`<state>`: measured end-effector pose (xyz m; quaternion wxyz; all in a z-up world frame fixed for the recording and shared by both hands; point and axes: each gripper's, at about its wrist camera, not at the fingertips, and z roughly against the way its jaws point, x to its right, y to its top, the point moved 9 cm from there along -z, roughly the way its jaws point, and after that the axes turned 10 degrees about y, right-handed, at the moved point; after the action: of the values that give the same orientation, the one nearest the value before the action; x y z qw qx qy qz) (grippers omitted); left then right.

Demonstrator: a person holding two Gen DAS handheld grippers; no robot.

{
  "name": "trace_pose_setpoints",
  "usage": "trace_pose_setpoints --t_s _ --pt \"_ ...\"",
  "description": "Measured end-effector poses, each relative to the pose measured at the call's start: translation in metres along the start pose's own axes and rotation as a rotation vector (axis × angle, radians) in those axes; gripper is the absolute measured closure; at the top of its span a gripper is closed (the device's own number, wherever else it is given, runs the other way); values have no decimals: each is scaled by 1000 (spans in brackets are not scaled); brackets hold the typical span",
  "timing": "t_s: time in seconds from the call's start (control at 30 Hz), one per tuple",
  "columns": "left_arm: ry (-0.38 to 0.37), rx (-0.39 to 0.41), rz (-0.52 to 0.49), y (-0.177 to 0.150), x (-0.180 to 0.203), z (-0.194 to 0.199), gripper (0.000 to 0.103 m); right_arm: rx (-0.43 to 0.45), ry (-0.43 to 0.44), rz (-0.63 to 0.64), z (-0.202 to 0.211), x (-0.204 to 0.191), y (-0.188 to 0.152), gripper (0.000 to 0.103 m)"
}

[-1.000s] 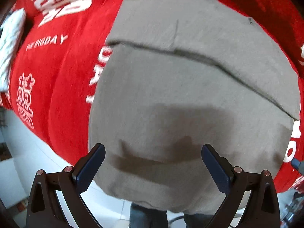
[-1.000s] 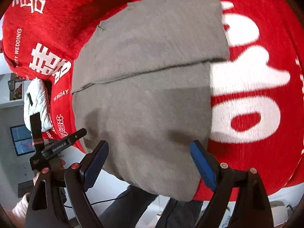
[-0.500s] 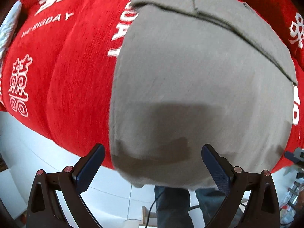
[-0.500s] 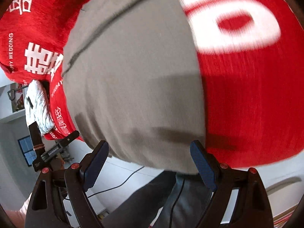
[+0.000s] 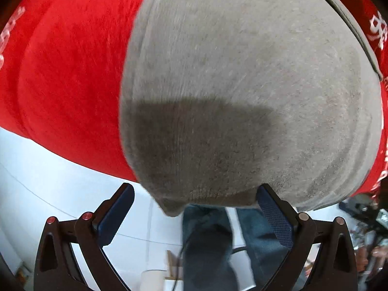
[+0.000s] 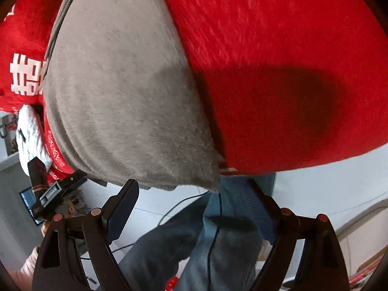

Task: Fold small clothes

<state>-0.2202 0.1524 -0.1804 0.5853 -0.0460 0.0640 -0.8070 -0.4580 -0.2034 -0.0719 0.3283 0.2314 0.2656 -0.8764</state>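
A grey knit garment (image 5: 242, 77) lies flat on a red cloth (image 5: 68, 77), partly folded, with a fold edge at its far side. Its near edge hangs at the table's front edge. My left gripper (image 5: 194, 208) is open, its jaws either side of the garment's near left corner. My right gripper (image 6: 191, 201) is open, its jaws straddling the garment's near right corner (image 6: 211, 181). The garment fills the left half of the right wrist view (image 6: 116, 84). Neither gripper holds anything.
The red cloth (image 6: 278, 60) with white printed lettering covers the table. A white bundle (image 6: 31, 133) lies at the far left. The person's jeans-clad legs (image 6: 218, 237) and a black cable are below the table edge. The left gripper's body (image 6: 51, 194) shows in the right wrist view.
Both grippers have dropped down and closer to the garment's near edge. The garment now fills more of each view. Both stay open.
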Motion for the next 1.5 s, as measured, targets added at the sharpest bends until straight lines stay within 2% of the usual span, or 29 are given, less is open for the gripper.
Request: trace_pose_setpoints --t_s 0.13,0.17,0.2,0.23,0.27,0.3,0.33,0.37,0.47,0.57,0.67,0.9,1.0,1.07,1.13,1.2,1.27,1.3,1.37,1.4,1.43,1.5 --pt "-48 3 18 -2 1 -1 2 -7 62 -18 -19 1 2 16" --pt "-71 6 14 -2 1 0 12 -11 80 -24 -21 1 -1 35" --pt "-107 4 10 -6 0 0 21 -15 102 -36 -23 -1 -3 44" --pt "-145 -7 7 -8 2 3 31 -21 104 -50 -23 -1 -6 66" --pt "-151 -6 4 -6 3 6 47 -24 104 -59 -21 -1 -9 92" --pt "-175 -9 -11 -5 11 11 57 -23 119 -66 -19 -3 -14 92" --pt "-198 -15 -22 -6 12 15 83 -12 137 -66 -14 -6 -17 92" --pt "-214 -23 -30 -6 13 20 91 -5 151 -62 -9 -10 -18 92" --pt "-253 -13 -69 -8 15 40 91 11 218 -44 9 -32 -20 92" --pt "-285 33 -116 -5 20 73 91 30 290 -29 26 -57 -17 92" --pt "-337 83 -121 6 22 104 91 57 362 3 47 -87 -6 92" --pt "-427 209 -94 68 31 177 91 138 516 121 100 -165 44 93" --pt "-473 275 -73 104 36 207 91 153 543 168 115 -193 75 94" --pt "-488 315 -69 129 35 224 91 167 562 175 123 -206 93 96" --pt "-463 348 -81 154 41 232 91 194 569 174 135 -214 120 97" --pt "-397 375 -92 178 48 234 91 221 525 175 138 -217 148 99" --pt "-297 393 -115 194 45 230 91 214 440 175 130 -213 168 99" --pt "-229 398 -130 201 45 225 91 184 372 199 123 -213 178 99" --pt "-166 372 -148 203 50 212 91 123 264 245 109 -209 181 97" --pt "-156 356 -149 202 54 207 91 88 181 277 99 -205 181 97" --pt "-143 333 -151 202 55 201 91 62 131 300 94 -197 181 92" --pt "-116 303 -158 194 52 190 91 21 30 333 78 -190 178 64"
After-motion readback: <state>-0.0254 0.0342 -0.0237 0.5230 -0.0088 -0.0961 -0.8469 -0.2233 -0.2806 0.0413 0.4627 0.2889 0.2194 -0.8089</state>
